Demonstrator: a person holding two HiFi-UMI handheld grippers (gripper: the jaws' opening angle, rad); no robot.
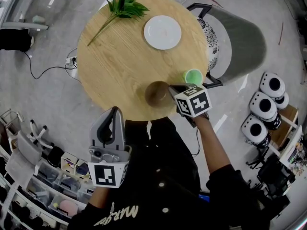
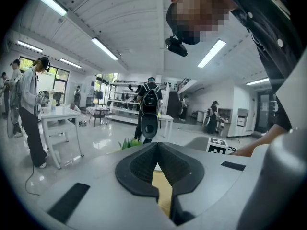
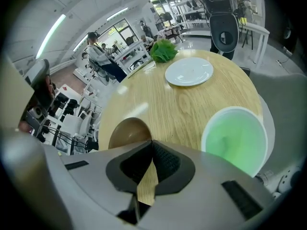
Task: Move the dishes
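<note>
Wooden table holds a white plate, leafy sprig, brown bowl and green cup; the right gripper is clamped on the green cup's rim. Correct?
No: the right gripper is shut on nothing; the green cup stands beside its jaws, not between them. The right gripper view shows this. The rest stands.

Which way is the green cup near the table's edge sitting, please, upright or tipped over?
Upright: the green cup stands on the round wooden table with its open mouth facing up.

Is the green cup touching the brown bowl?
Apart. The right gripper view shows wood tabletop between the green cup and the brown bowl.
</note>
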